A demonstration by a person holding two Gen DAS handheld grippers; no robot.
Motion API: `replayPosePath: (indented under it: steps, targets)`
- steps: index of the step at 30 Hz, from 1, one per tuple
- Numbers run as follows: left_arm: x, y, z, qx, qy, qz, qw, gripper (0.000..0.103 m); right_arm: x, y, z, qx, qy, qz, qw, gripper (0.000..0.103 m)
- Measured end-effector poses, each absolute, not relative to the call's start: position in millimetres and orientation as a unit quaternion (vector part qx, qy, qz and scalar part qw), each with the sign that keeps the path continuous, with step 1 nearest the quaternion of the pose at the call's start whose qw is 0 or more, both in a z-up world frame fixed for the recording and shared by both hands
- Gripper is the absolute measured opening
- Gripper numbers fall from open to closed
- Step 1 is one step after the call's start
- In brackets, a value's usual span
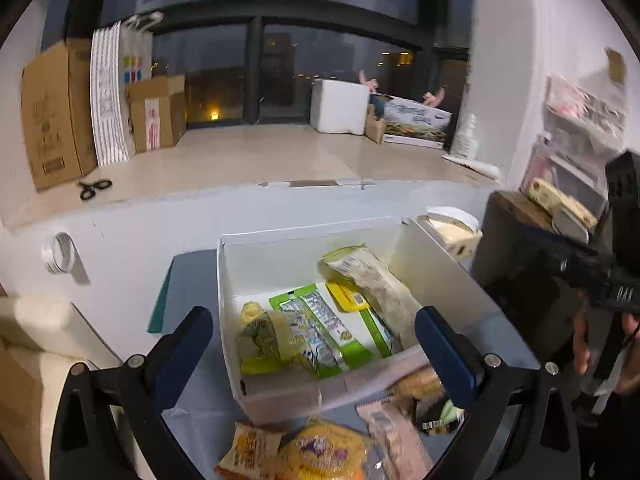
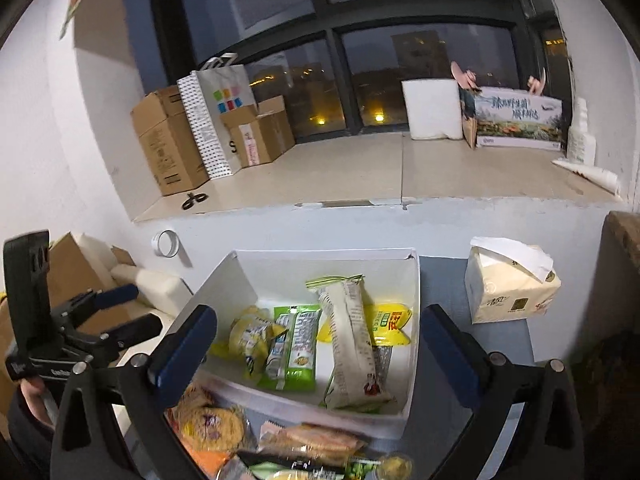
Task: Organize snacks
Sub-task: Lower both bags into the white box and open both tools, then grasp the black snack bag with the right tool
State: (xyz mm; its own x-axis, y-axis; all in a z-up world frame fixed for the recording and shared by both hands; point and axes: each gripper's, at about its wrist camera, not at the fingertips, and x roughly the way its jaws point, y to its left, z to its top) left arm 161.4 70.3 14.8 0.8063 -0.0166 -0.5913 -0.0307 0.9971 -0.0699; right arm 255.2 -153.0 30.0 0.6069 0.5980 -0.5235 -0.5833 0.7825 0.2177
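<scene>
A white open box (image 1: 280,240) (image 2: 412,344) stands on the grey table and holds several snack packets: green-and-white bars (image 1: 320,320) (image 2: 298,344), a long beige packet (image 1: 376,280) (image 2: 352,344) and a yellow packet (image 1: 348,300) (image 2: 390,322). Loose snacks lie in front of the box, among them a yellow-orange packet (image 1: 320,452) (image 2: 208,424). My left gripper (image 1: 314,344) is open and empty above the box's near wall. My right gripper (image 2: 320,340) is open and empty above the box. Each gripper also shows in the other's view: the right one (image 1: 600,280), the left one (image 2: 100,312).
A tissue box (image 2: 508,288) (image 1: 452,228) stands right of the white box. A tape roll (image 1: 60,252) (image 2: 166,242) hangs on the low wall. Behind, a ledge holds cardboard boxes (image 1: 52,116), scissors (image 1: 94,188) and a printed box (image 2: 520,120). A dark object (image 1: 520,260) is at the right.
</scene>
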Motion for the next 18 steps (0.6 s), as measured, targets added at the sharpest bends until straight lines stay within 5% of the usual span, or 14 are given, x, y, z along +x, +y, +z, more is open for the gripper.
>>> replayPosePath:
  steps: [6, 18]
  targets:
    - [106, 57, 17, -0.034, 0.305, -0.02, 0.952, 0.103, 196, -183, 33, 0.004, 0.225, 0.324, 0.919, 0.103]
    - [37, 34, -38, -0.068, 0.326, -0.042, 0.942, 0.103, 106, -208, -65, 0.011, 0.302, 0.325, 0.896, 0.103]
